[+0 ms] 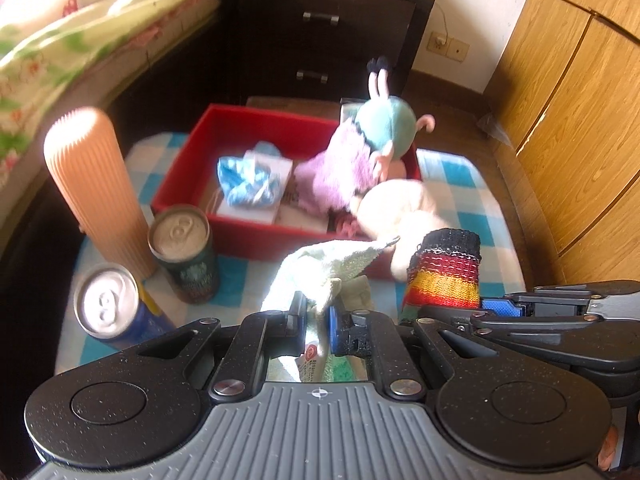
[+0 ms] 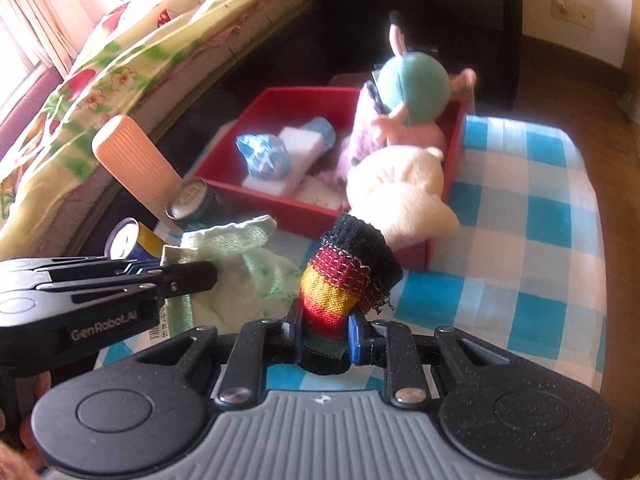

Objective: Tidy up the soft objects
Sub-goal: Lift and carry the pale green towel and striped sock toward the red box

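**Cloth, metal and matt plastic**

You see a fuzzy pale-green towel (image 1: pixel 320 272), a coarse woven striped pouch (image 2: pixel 340 284), fleecy plush toys (image 1: pixel 360 152), dull metal can tops (image 1: pixel 178 232), a ribbed matt tube (image 1: pixel 96 188), and grained wood cabinet doors (image 1: pixel 572 120).

That was a home bedroom: a bed under a floral quilt (image 1: pixel 60 32) ran along at ten o'clock, a dark chest of drawers (image 1: pixel 320 36) stood at twelve, and wooden wardrobe doors (image 1: pixel 568 120) closed off three o'clock.
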